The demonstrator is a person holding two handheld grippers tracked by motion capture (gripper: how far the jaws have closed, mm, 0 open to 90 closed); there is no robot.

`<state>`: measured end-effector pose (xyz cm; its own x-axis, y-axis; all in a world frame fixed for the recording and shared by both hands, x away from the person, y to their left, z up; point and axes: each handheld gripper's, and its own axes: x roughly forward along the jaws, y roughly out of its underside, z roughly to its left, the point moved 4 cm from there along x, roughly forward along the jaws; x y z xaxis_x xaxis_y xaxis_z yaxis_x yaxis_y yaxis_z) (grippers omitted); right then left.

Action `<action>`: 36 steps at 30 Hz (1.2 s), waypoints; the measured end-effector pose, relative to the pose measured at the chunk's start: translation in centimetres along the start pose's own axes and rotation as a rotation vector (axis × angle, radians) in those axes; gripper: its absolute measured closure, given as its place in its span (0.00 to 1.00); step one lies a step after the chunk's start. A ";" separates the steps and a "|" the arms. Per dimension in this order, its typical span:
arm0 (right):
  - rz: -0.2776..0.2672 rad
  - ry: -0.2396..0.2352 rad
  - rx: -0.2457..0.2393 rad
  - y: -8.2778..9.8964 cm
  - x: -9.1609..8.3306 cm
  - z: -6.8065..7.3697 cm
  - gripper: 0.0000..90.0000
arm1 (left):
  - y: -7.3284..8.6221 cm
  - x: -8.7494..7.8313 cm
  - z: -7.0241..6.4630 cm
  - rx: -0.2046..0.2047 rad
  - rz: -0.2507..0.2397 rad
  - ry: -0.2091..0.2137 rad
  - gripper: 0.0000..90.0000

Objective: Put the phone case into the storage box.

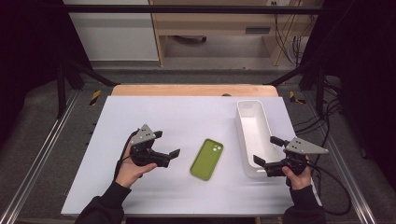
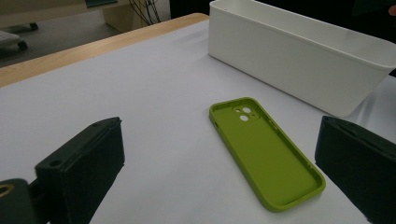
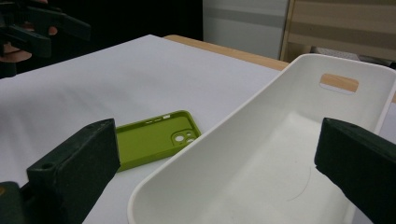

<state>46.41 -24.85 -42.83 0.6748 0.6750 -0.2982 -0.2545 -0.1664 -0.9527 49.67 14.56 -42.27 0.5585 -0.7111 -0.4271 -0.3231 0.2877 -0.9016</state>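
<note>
One soft green phone case beside rigid oblong white bin

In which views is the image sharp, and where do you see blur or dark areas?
High view: the white table is evenly lit, with dark surroundings at both sides. Left gripper view: the green phone case is fairly sharp, the near black jaws soft. Right gripper view: the white bin looks bright, the background dim.
</note>
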 end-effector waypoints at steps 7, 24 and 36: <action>0.001 0.000 0.000 0.0 0.0 0.0 0.01 | -0.4 1.2 -0.6 0.004 0.013 0.009 0.01; -0.004 -0.001 -0.004 0.0 0.0 0.0 0.01 | -0.6 4.3 -2.0 0.015 0.061 0.026 0.02; 0.000 -0.002 -0.001 0.0 0.0 0.0 0.01 | -0.4 6.5 -2.6 0.011 0.100 0.037 0.02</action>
<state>46.42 -24.87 -42.83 0.6737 0.6764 -0.2978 -0.2532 -0.1672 -0.9528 51.47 8.17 -44.53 0.4949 -0.7017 -0.5125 -0.3675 0.3654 -0.8552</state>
